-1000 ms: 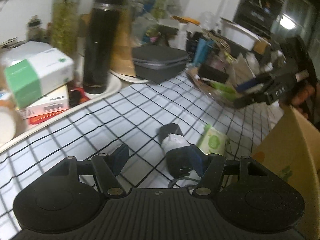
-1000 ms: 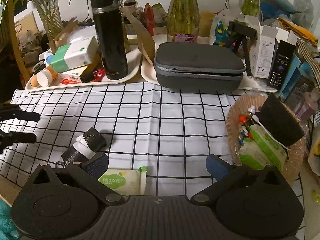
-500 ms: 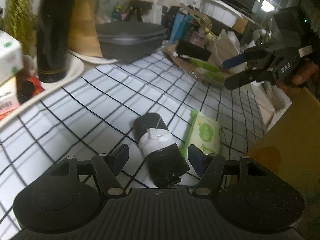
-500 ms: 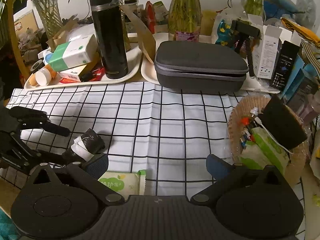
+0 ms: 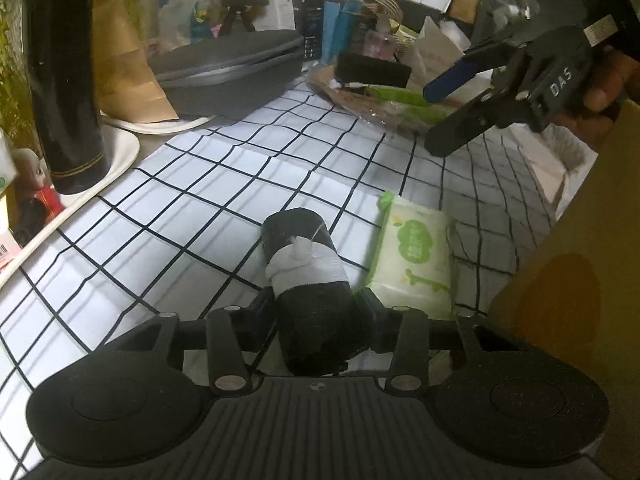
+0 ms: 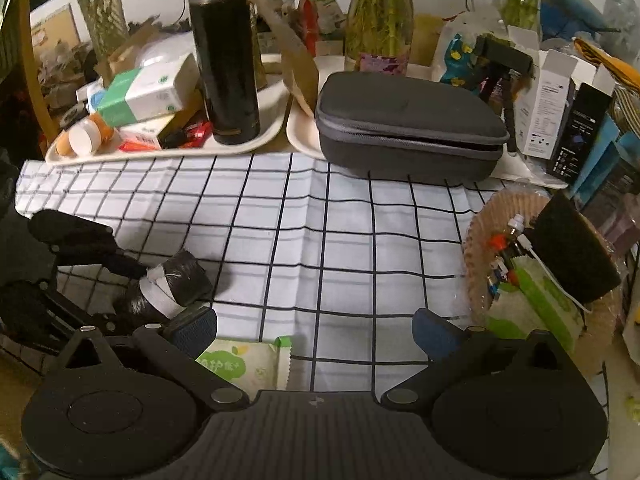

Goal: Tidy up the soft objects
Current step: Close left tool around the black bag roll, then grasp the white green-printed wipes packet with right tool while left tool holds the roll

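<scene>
A white tablecloth with a black grid (image 6: 304,240) covered the work surface and carried most of the items. At its far edge sat a dark grey zippered hard case (image 6: 408,128), resting partly on a cream tray. To the left, a second cream oval tray (image 6: 168,150) held a tall black cylindrical flask (image 6: 226,52) standing upright, with a green-and-white carton (image 6: 144,94) lying beside it. At the right edge of the cloth a round tan wicker basket (image 6: 480,224) contained a black sponge-like block, a green-and-white pack and small cables. A brown cardboard surface (image 5: 580,280) filled the right side of the left wrist view.

The left gripper (image 5: 318,312) lay low over the cloth with its jaws closed against the near end of a black rolled bundle wrapped with a white band (image 5: 306,264); the bundle lay on the cloth, pointing away from the camera. Just beside it, on its right and apparently touching, lay a flat green-and-white soft wipes packet (image 5: 414,256), also on the cloth.

The right gripper (image 6: 314,326) hovered above the near edge of the cloth with its blue-padded jaws wide apart, holding nothing; the wipes packet lay below, between its fingers and nearer the left one.
</scene>
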Demonstrator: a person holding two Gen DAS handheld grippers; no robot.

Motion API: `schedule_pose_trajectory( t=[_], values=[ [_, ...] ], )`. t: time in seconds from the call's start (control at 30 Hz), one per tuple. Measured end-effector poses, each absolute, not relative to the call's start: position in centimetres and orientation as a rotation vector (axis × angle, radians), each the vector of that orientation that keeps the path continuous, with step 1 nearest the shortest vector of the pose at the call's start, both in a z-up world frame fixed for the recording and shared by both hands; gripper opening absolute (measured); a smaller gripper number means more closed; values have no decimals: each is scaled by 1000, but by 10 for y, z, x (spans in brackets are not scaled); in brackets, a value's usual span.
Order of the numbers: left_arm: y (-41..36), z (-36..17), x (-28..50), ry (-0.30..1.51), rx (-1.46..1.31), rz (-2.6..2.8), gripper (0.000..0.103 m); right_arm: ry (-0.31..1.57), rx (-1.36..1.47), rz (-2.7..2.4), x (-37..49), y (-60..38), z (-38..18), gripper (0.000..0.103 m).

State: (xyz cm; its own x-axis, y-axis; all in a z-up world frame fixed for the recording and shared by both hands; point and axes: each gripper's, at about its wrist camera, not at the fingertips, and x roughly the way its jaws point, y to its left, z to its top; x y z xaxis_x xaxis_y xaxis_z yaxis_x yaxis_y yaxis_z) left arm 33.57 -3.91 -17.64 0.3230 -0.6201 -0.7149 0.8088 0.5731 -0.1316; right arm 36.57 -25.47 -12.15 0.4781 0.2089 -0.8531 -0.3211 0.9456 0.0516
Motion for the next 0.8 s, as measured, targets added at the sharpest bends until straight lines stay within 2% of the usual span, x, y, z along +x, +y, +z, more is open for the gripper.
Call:
schedule_pose_trajectory(
  t=[0.17,0.47,0.8],
  values=[
    [-34,-176,341,813,269,-911,42,1066,-113,367,371,-250,-134,103],
    [-25,-172,350,811,265,-797,41,1280,18,466,388,-234,-165,103],
    [-12,-165,357,795,213,-741,41,1402,-60,538,391,-202,-187,103]
  ],
)
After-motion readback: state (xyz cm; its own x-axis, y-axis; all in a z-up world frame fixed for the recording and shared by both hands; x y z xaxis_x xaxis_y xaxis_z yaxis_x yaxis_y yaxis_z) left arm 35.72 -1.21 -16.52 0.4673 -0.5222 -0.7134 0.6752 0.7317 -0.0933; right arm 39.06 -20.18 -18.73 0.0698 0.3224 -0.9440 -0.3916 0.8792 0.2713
